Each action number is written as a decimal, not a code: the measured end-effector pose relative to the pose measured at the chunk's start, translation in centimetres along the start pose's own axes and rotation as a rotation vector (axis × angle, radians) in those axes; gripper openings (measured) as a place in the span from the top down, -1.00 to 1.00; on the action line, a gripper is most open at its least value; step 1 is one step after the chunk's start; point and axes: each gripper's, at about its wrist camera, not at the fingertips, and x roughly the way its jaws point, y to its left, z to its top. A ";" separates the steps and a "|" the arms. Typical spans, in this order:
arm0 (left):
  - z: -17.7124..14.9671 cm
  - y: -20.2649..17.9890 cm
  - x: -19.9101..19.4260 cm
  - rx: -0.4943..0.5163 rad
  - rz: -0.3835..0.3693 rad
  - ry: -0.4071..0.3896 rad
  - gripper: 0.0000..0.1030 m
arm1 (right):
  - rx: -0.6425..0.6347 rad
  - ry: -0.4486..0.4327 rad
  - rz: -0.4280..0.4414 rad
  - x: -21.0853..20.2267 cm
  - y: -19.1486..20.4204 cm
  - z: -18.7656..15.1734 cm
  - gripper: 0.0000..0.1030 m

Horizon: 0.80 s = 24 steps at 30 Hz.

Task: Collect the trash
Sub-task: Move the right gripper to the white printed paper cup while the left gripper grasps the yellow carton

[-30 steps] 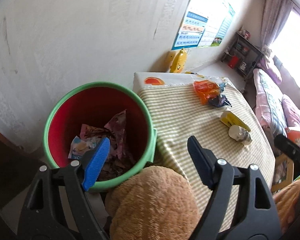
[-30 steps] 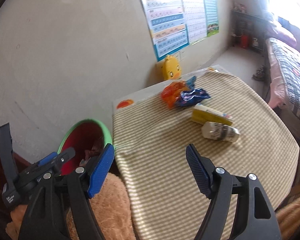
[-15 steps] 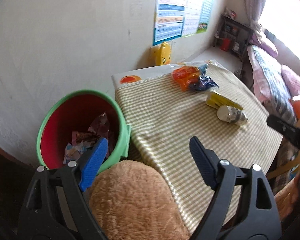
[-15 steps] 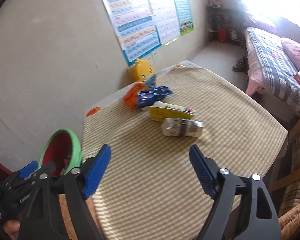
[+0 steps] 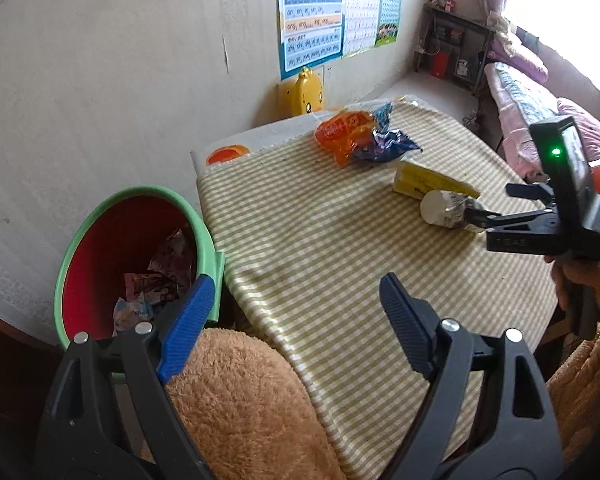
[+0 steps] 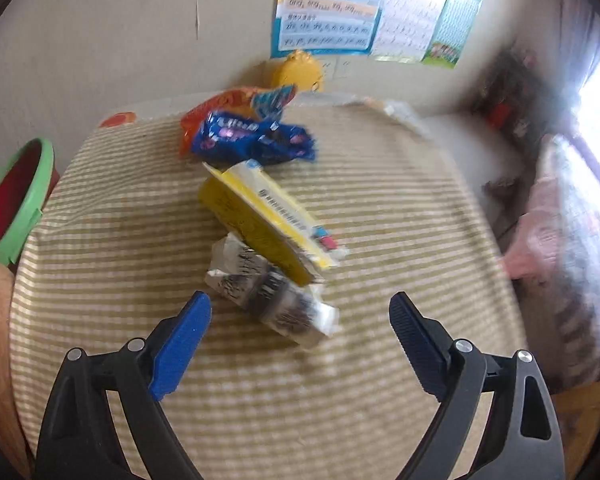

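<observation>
Right wrist view: the right gripper (image 6: 300,336) is shown at the bottom centre of the frame, its jaws having just been opening and now spread wide, with nothing between the pads. Just above and between the blue fingertips (image 6: 180,344), at frame centre, a crumpled silver wrapper (image 6: 268,296) is seen lying on the checked tablecloth (image 6: 380,208). Leaning on its upper edge is a flattened yellow carton (image 6: 260,216); beyond that, toward the upper centre, a blue snack bag (image 6: 252,140) and an orange snack bag (image 6: 224,108) lie touching each other.

Left wrist view: the left gripper (image 5: 296,320) is shown at the bottom centre, jaws likewise wide and empty, held over the table edge and a tan plush sleeve (image 5: 236,400). The red bin with green rim (image 5: 140,192), already holding wrappers, stands at the lower left, just beside the table.

Handling, as judged: the silver wrapper is taken to be light, thin, crinkly and somewhat slick, and easily crushed without harm. It would best be pinched across its bunched middle, where the folds give the pads purchase. The carton resting against it may be dragged along.
</observation>
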 end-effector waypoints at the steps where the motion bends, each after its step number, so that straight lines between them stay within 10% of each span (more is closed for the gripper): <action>1: 0.1 -0.1 0.4 -0.006 0.001 0.015 -0.59 | -0.022 0.024 -0.006 1.0 0.4 0.1 -0.66; 8: 0.4 -1.8 1.7 0.023 0.024 0.037 -0.59 | 0.015 0.127 0.135 2.3 0.7 -0.6 0.25; 24: 8.1 -9.0 9.3 -0.165 -0.219 0.126 -0.59 | 0.349 0.220 0.252 -3.1 -3.0 -8.5 0.23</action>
